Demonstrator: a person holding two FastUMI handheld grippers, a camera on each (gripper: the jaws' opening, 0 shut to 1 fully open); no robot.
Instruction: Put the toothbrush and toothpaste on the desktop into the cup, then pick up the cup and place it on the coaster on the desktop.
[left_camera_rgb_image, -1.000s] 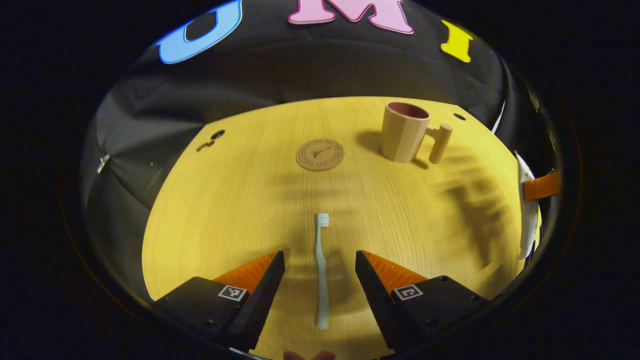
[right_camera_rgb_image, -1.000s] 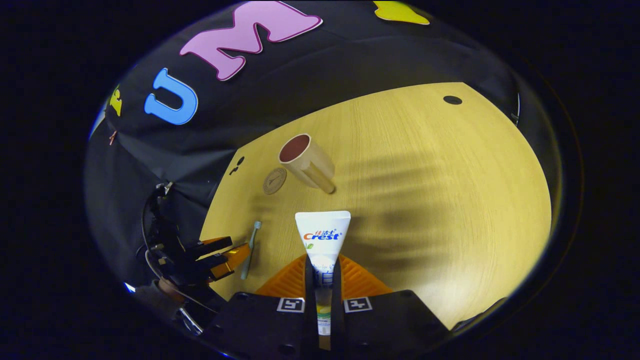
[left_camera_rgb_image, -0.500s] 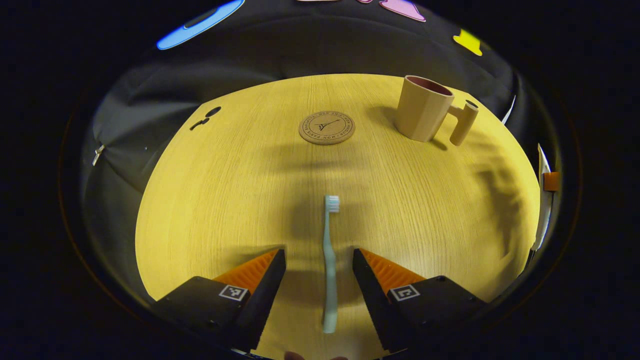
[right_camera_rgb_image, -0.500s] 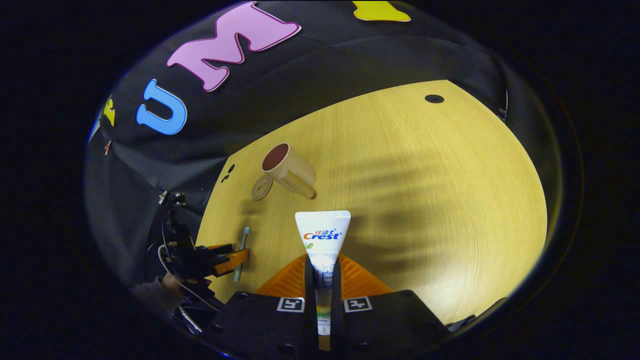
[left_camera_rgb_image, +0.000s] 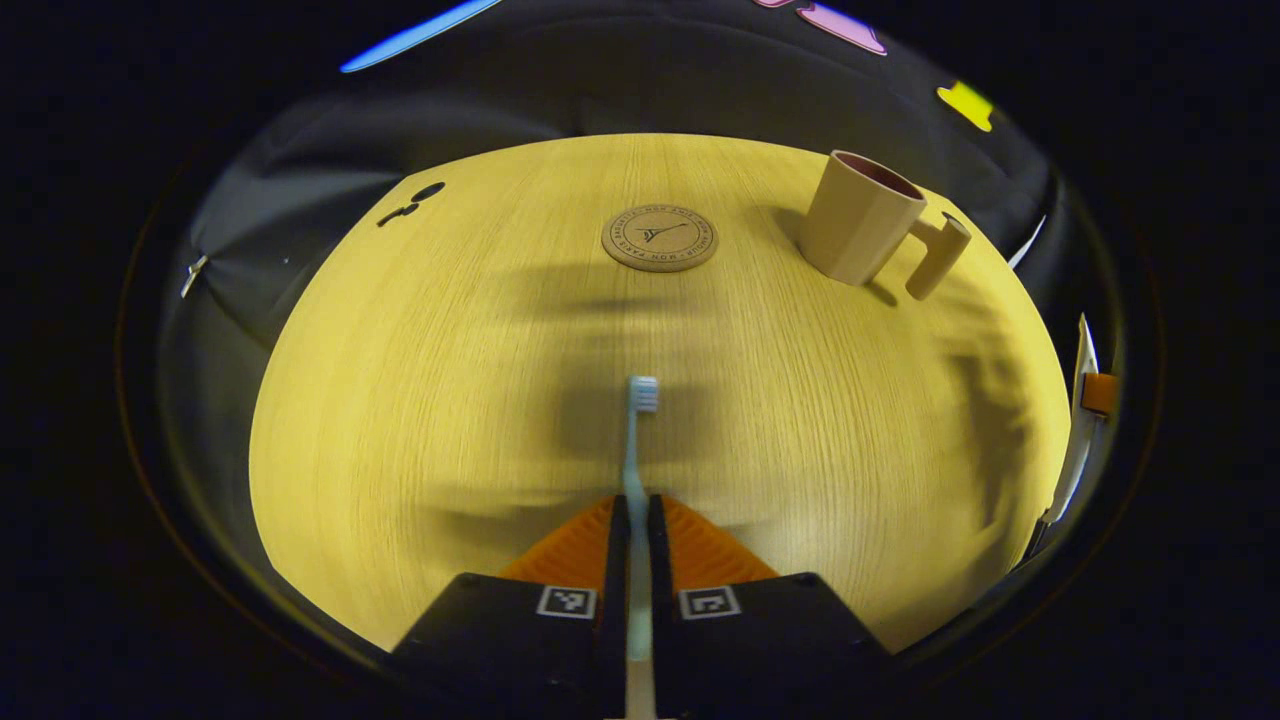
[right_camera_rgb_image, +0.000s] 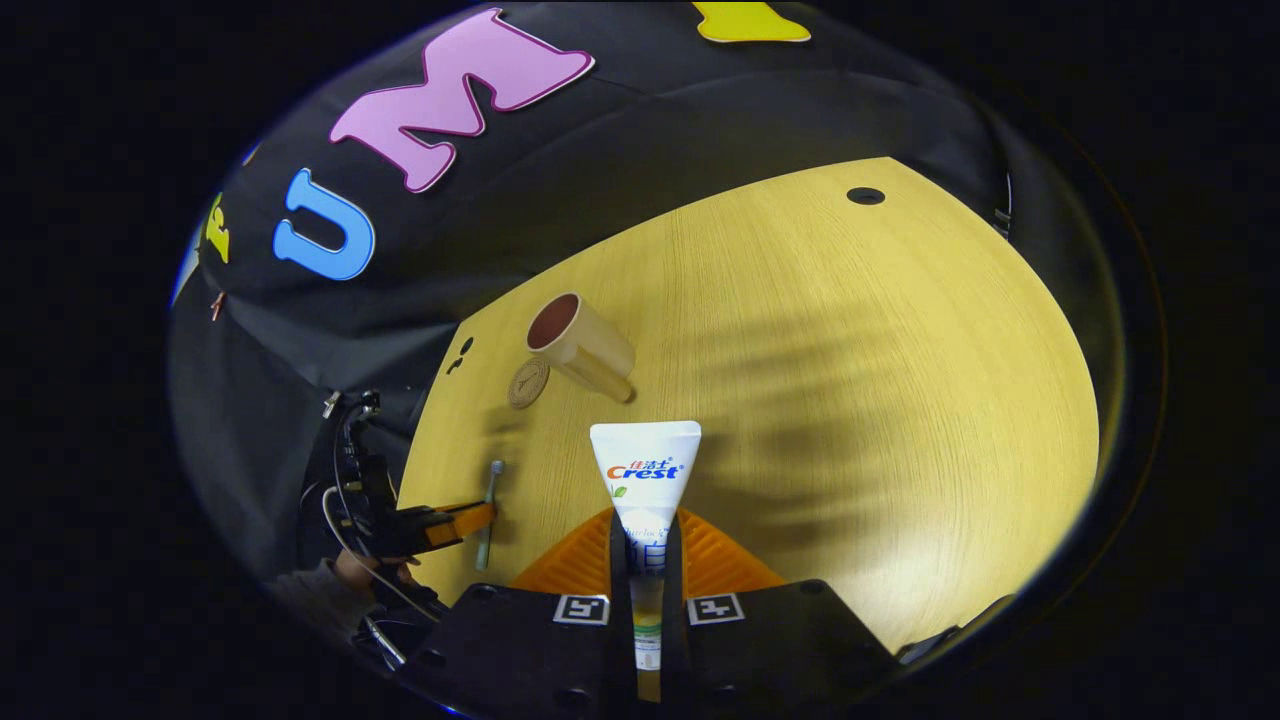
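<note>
Wooden desktop (left_camera_rgb_image: 420, 400) is seen beneath both tools. The toothbrush (left_camera_rgb_image: 636, 450) is pinched by the left gripper (left_camera_rgb_image: 636, 520), short of the coaster (left_camera_rgb_image: 660, 238). The toothpaste (right_camera_rgb_image: 645, 480) is clamped by the right gripper (right_camera_rgb_image: 645, 540). The cup (left_camera_rgb_image: 860, 230) is stood upright just beside the coaster.

black tongs (left_camera_rgb_image: 636, 520), square markers, looped cable (right_camera_rgb_image: 340, 520)

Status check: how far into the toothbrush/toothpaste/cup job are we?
Early. Nothing is in the cup yet; it stands on the desktop beside the coaster, not on it. In hand: the left gripper is shut on the toothbrush handle, and the right gripper is shut on the toothpaste. Left: drop both into the cup, then move the cup onto the coaster.
</note>
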